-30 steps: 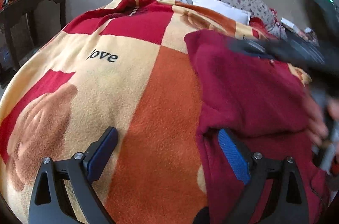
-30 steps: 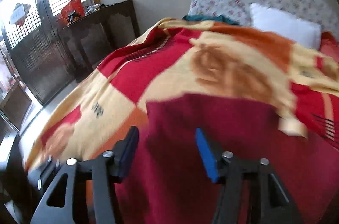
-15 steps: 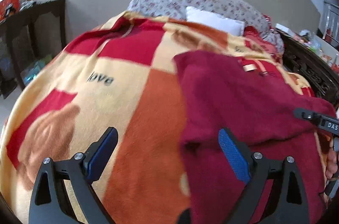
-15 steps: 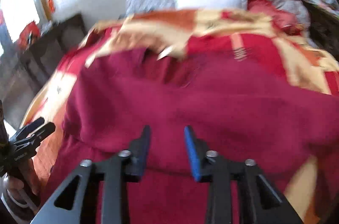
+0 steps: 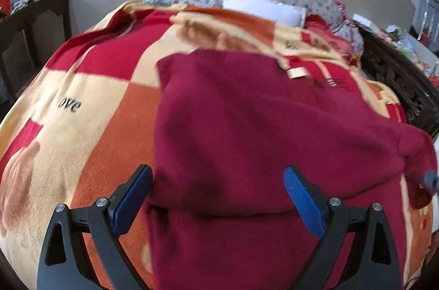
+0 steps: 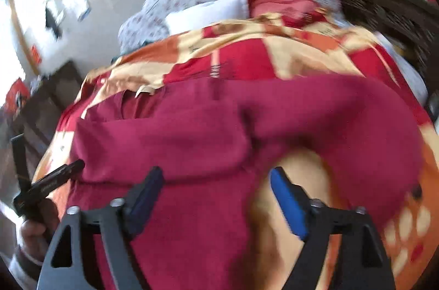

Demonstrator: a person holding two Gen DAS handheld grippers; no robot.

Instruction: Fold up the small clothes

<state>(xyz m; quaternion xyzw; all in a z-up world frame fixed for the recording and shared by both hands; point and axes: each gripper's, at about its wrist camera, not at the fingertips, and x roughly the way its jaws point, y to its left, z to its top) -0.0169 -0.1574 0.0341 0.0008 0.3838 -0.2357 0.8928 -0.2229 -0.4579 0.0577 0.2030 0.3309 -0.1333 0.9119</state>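
now hand-held gripper (image 6: 215,196) wide over garment (image 6: 192,147)

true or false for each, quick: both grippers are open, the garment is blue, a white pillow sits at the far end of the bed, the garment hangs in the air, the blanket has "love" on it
1. Both grippers are open. True: left gripper and right gripper stand wide; the right's jaws have just been opening, pressing on nothing.
2. The garment is blue. False: dark red.
3. A white pillow lies at the far end. True.
4. The garment hangs in the air. False: it lies on the blanket.
5. The blanket reads "love". True.
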